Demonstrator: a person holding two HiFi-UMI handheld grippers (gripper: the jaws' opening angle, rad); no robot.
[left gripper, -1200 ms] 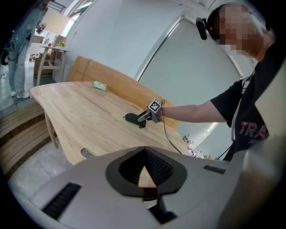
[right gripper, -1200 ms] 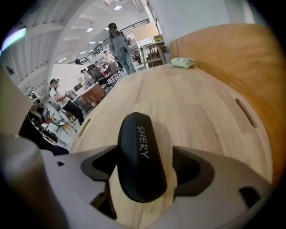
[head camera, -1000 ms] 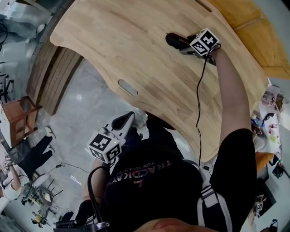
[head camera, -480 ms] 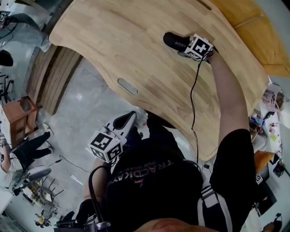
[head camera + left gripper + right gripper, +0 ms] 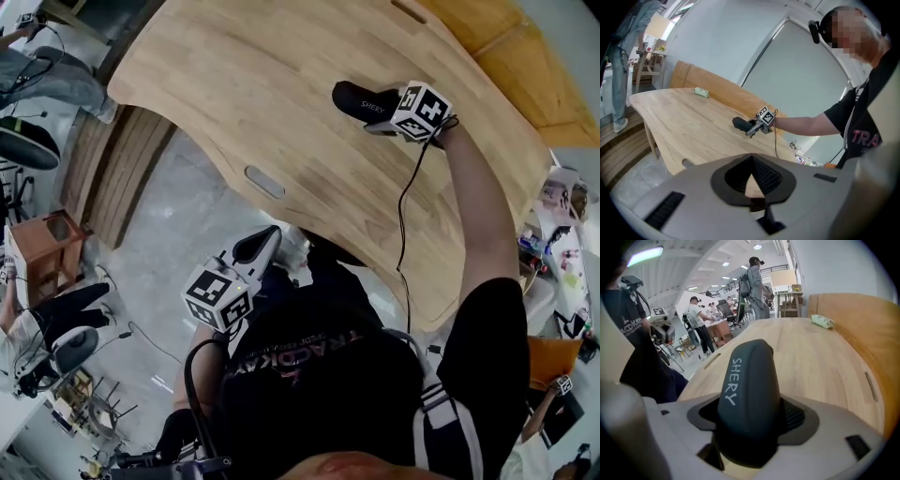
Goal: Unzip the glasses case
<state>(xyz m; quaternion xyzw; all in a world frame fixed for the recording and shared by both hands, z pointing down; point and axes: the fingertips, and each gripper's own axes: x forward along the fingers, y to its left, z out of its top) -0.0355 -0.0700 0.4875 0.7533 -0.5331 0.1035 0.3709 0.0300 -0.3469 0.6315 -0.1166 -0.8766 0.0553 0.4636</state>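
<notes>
Right claw [image 5: 751, 420], which has just been closing, pinches one end of the dark glasses case [image 5: 749, 380] on the wooden counter [image 5: 281, 103], probably to steady it for unzipping. Left claw [image 5: 751, 180], pressed together and empty, hangs well short of the case.

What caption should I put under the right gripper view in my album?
Right tongs, jaws just closed further, grip the dark glasses case; wooden table beyond.

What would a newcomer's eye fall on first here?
The dark glasses case marked SHERY, clamped in the right gripper, whose jaws have just been closing on it, at the far side of the wooden table. Next, the left gripper, shut and empty, held off the table by the person's torso.
</notes>
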